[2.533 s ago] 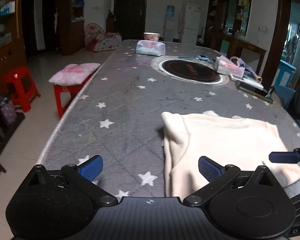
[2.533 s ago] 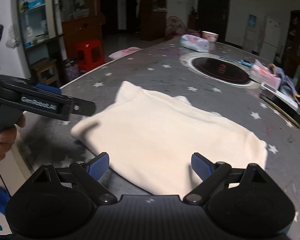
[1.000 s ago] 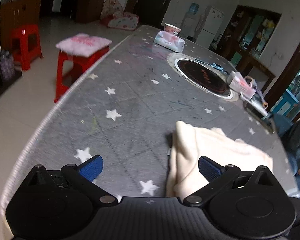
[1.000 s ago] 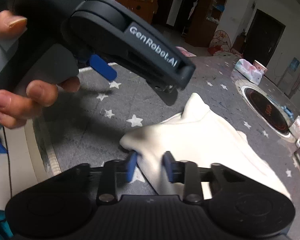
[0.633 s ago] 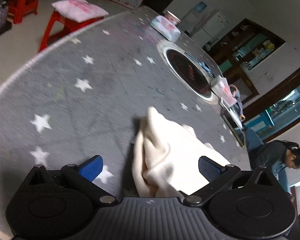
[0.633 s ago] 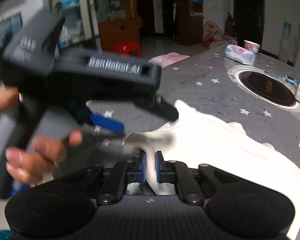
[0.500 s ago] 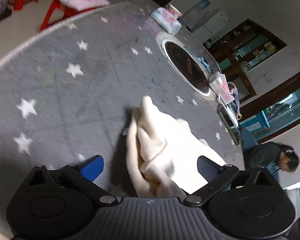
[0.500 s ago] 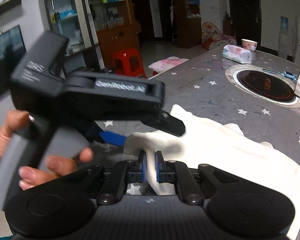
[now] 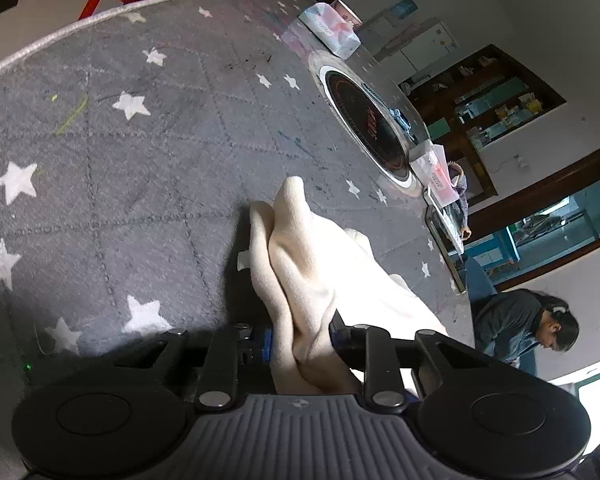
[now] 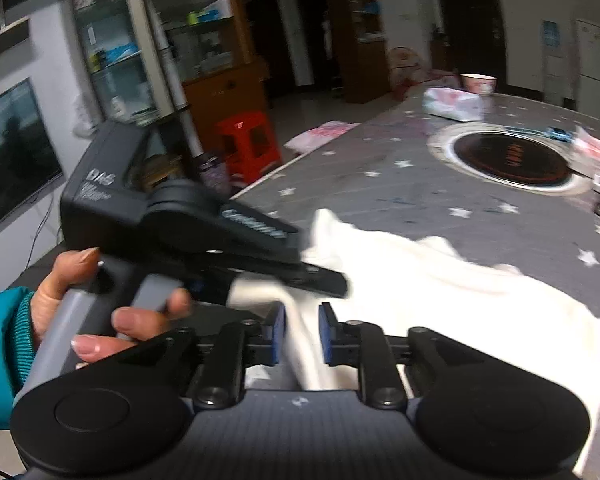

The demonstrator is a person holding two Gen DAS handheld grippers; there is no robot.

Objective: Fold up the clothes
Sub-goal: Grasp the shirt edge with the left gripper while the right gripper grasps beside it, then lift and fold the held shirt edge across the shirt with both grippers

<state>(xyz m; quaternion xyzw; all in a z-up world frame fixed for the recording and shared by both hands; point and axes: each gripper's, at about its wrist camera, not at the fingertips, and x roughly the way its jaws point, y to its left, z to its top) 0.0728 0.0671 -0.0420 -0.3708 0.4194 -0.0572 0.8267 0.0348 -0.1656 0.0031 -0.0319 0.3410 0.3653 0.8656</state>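
Observation:
A cream garment [image 9: 312, 264] lies on the grey star-patterned table [image 9: 112, 168], its near edge bunched and lifted. My left gripper [image 9: 300, 344] is shut on that bunched edge, with cloth filling the gap between the pads. In the right wrist view the same garment [image 10: 460, 292] spreads to the right. My right gripper [image 10: 302, 334] has its blue pads close around a fold of the garment's near edge. The left gripper's black body [image 10: 188, 232] and the hand holding it sit just left of it.
A round black cooktop [image 9: 370, 128] is set into the table farther off, with a tissue pack [image 9: 330, 32] and boxes [image 9: 436, 172] beside it. Red stools [image 10: 248, 140] stand on the floor left of the table. A seated person [image 9: 528, 320] is at the right.
My left gripper has closed from wide open onto the garment's bunched edge. My right gripper's pads have parted a little around the fold. The near edge is more gathered and raised.

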